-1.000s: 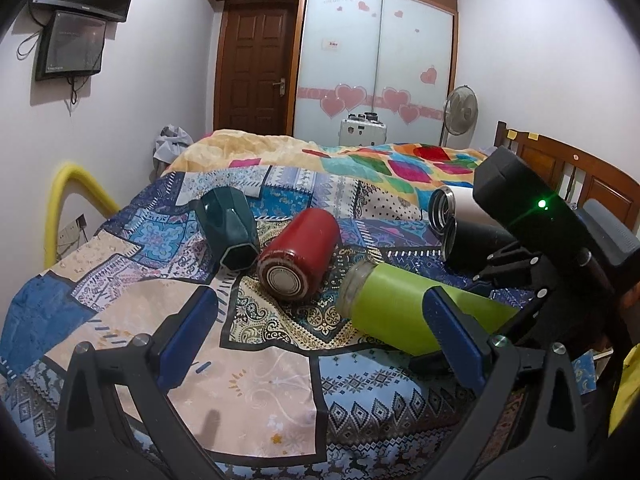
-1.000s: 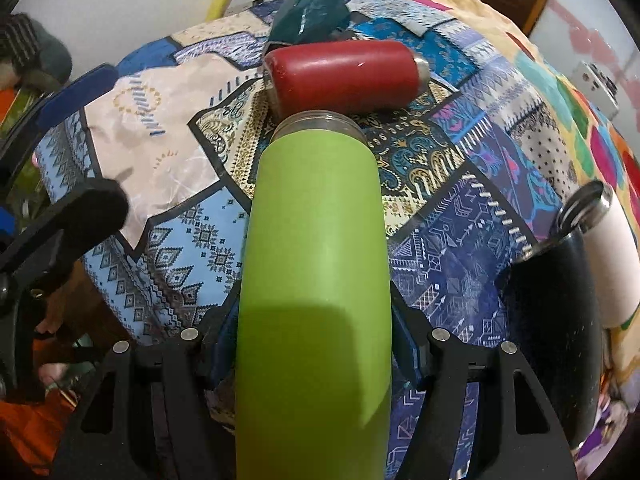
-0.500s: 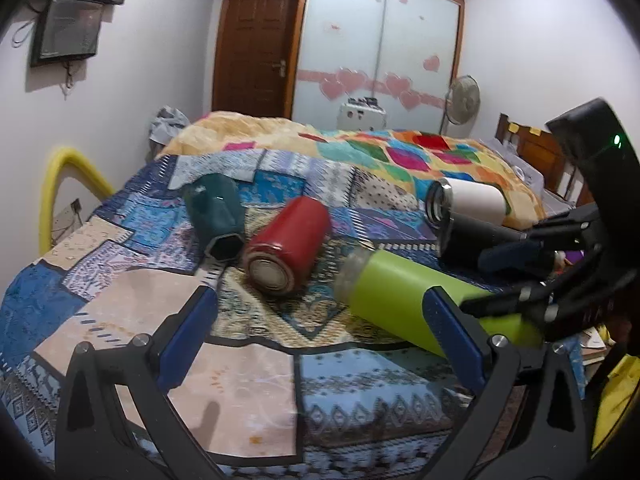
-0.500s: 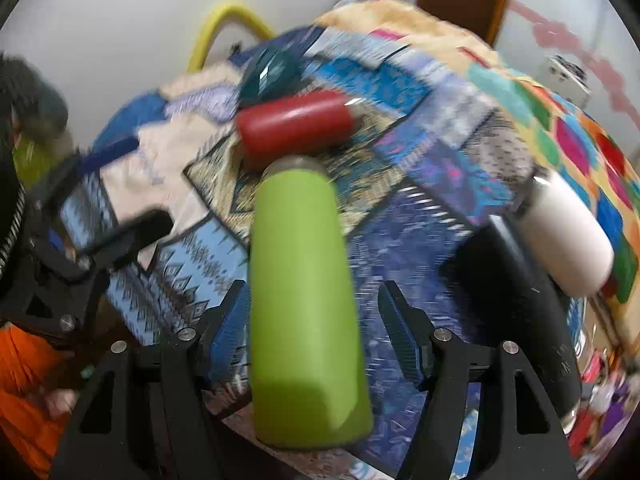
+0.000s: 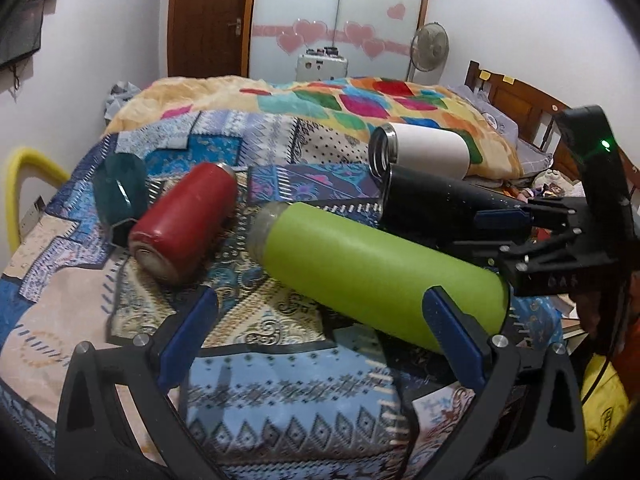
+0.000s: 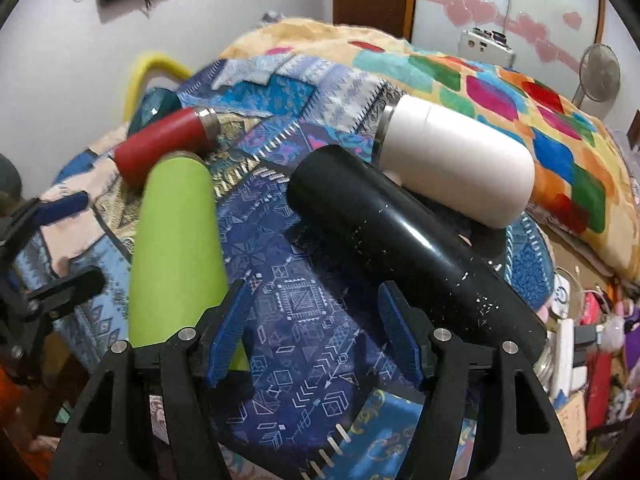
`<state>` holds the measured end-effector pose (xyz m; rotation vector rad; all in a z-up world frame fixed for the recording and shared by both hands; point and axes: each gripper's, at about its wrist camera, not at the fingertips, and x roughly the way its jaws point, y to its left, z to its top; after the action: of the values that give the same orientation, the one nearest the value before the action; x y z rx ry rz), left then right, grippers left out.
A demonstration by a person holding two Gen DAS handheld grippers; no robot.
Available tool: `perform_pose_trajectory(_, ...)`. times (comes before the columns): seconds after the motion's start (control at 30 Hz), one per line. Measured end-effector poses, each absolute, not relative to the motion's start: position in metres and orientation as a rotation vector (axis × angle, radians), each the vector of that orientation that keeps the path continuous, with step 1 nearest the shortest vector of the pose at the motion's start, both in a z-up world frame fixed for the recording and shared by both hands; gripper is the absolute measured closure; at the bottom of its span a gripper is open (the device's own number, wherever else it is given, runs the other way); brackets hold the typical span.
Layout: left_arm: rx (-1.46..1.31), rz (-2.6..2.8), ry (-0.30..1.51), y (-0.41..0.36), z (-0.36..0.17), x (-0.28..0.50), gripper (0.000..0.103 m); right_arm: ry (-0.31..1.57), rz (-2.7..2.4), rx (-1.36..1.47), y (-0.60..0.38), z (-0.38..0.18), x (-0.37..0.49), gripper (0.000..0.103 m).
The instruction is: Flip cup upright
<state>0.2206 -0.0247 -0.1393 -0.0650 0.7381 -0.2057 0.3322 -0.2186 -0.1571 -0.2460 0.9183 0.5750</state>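
Several cups lie on their sides on the patterned bedspread (image 5: pixel 280 384). A lime green cup (image 5: pixel 380 276) (image 6: pixel 176 248) lies nearest. A red cup (image 5: pixel 184 224) (image 6: pixel 160 148) and a dark teal faceted cup (image 5: pixel 120 196) (image 6: pixel 154 106) lie to its left. A black cup (image 5: pixel 436 208) (image 6: pixel 408 244) and a white cup (image 5: pixel 424 150) (image 6: pixel 456 160) lie to its right. My left gripper (image 5: pixel 316 344) is open, in front of the green cup. My right gripper (image 6: pixel 316 336) is open and empty, between the green and black cups.
A colourful quilt (image 5: pixel 360 108) covers the far bed. A yellow hoop (image 5: pixel 16 184) stands at the left wall. A wooden headboard (image 5: pixel 520 104) and clutter (image 6: pixel 592 320) are on the right. A door, a wardrobe and a fan (image 5: pixel 430 46) stand behind.
My right gripper opened off the lime green cup, pulled back and swung right toward the black cup. The green cup lies loose on the bedspread. My left gripper moved closer.
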Motion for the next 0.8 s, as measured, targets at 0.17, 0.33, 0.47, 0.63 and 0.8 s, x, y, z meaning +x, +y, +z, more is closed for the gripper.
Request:
perform_pose_trajectory(0.17,-0.113,-0.244,0.783,-0.027,-0.14,0.23,0.0,0.877,0.612,-0.253,-0.224,-0.16,0.318,0.041)
perform_pose_trajectory(0.33,-0.157,-0.279,0.832,-0.028,-0.139,0.235,0.0,0.856,0.637,-0.219,-0.229,-0.164,0.31,0.041)
perform_pose_trajectory(0.47,-0.186,-0.309,0.888,-0.031,-0.142,0.242,0.0,0.863,0.634,-0.221,-0.23,-0.176,0.305,0.041)
perform_pose_trajectory(0.63,-0.11,-0.257,0.916,-0.038,-0.144,0.249,0.0,0.873,0.681,-0.192,-0.225,-0.185,0.294,0.041)
perform_pose_trajectory(0.8,0.023,-0.238,0.955,-0.054,-0.15,0.26,0.0,0.853,0.726,-0.19,-0.211,-0.191,0.28,0.041)
